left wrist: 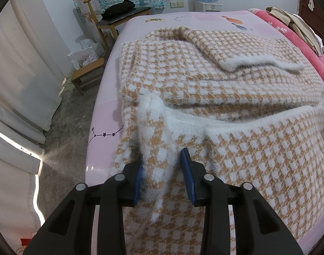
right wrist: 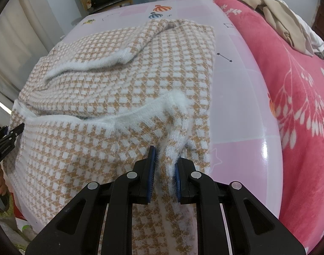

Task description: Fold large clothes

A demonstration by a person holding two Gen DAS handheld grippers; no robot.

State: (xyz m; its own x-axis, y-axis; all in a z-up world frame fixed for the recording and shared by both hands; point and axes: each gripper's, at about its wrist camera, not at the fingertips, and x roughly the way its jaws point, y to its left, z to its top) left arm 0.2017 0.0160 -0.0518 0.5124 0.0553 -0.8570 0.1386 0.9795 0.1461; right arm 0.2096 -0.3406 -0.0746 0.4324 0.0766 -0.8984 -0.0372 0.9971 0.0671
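A fuzzy tan-and-white checked sweater (left wrist: 215, 80) lies on the pink bed, sleeves folded across its body, and shows in the right wrist view (right wrist: 119, 78) too. Its near white-ribbed hem (left wrist: 236, 121) is lifted and drawn toward me. My left gripper (left wrist: 162, 170) has its fingers partly closed around a bunched left corner of the hem. My right gripper (right wrist: 165, 165) is shut on the bunched right corner of the hem (right wrist: 176, 106). The left gripper also shows at the left edge of the right wrist view (right wrist: 9, 136).
The pink printed bed sheet (left wrist: 106, 114) ends at its left edge above a grey floor. A wooden chair (left wrist: 119, 14) with dark clothing and a small stool (left wrist: 87, 74) stand left. A red floral blanket (right wrist: 300, 85) with beige clothes (right wrist: 285, 19) lies right.
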